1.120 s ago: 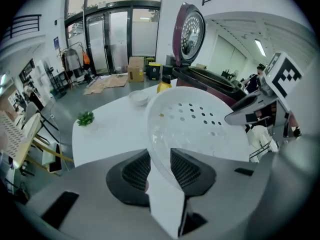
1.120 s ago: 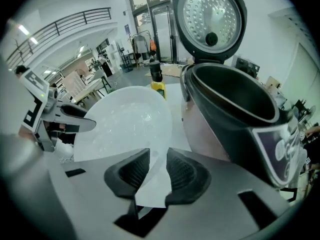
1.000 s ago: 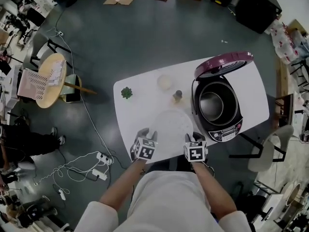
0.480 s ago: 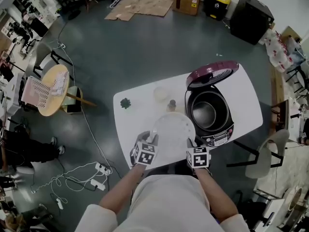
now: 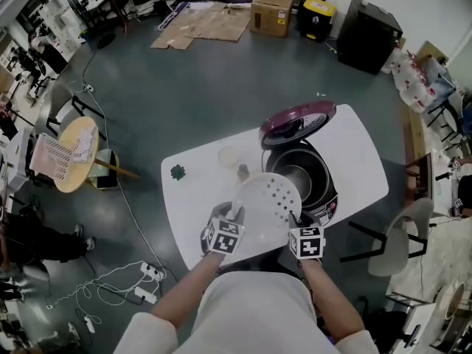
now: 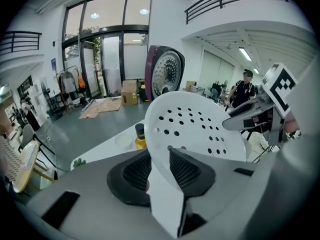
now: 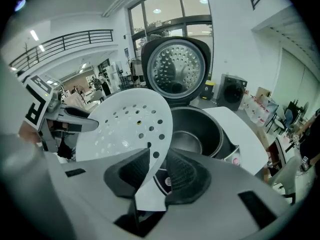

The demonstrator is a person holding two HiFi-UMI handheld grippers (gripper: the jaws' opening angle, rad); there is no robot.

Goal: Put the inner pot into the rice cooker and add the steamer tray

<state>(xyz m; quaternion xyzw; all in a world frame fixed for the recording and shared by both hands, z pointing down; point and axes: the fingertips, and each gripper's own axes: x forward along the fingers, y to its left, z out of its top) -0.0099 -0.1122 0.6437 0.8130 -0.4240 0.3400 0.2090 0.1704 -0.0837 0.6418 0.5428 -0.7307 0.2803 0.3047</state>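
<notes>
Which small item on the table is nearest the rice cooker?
The dark-capped bottle, just off the cooker's left side; the pale dish sits beyond it, and the green item is far left.

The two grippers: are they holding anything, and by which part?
Both grip the white steamer tray by its rim: left gripper on one side, right gripper opposite.

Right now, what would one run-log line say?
left fingers: shut on steamer tray | right fingers: same | tray: airborne, tilted, not yet in rice cooker | inner pot: in cooker

1 steamer tray [image 5: 267, 205], 1 rice cooker [image 5: 329, 198], 1 inner pot [image 5: 299, 177], 1 bottle [image 5: 243, 172], perhaps 1 plant [image 5: 177, 172]
</notes>
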